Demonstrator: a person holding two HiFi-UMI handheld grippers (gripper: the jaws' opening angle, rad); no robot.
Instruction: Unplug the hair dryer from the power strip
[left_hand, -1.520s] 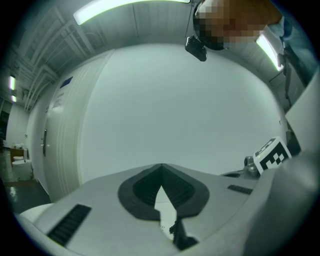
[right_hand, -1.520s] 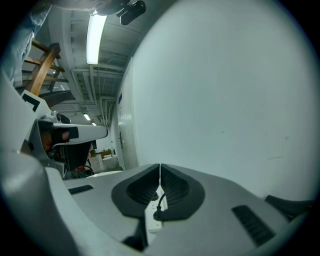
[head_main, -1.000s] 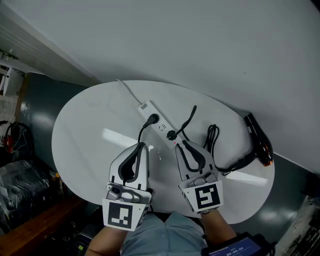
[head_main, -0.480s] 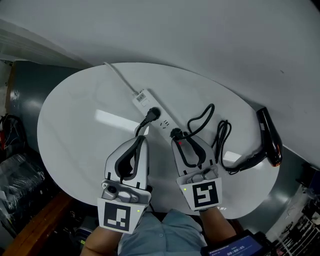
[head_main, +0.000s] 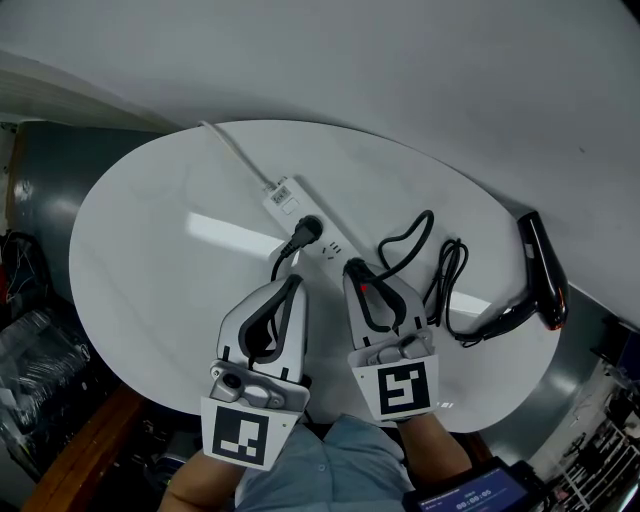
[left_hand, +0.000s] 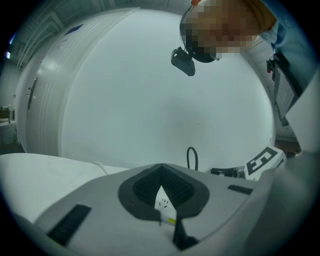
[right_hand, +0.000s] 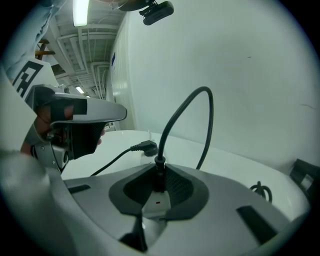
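Observation:
A white power strip (head_main: 298, 208) lies slantwise on the round white table (head_main: 150, 250). The hair dryer's black plug (head_main: 352, 266) stands in the strip's near end. Its cord (head_main: 415, 236) loops right to the black hair dryer (head_main: 541, 272) at the table's right edge. My right gripper (head_main: 354, 273) has the plug (right_hand: 159, 172) between its tips; the jaws are closing and the pads lie against the plug's sides. My left gripper (head_main: 296, 283) is shut with nothing in it, its tips (left_hand: 161, 167) just above the strip (left_hand: 161, 199) beside the right one.
A second black plug (head_main: 307, 231) sits in the strip's middle, and its cord runs under the left gripper. The strip's white cable (head_main: 236, 150) leads off the far left edge. A white wall stands behind the table. Dark clutter (head_main: 35, 340) fills the floor at left.
Both grippers have come down and forward toward the strip. The right gripper's tips, short of the plug before, now sit around it. The cord's loop has shifted.

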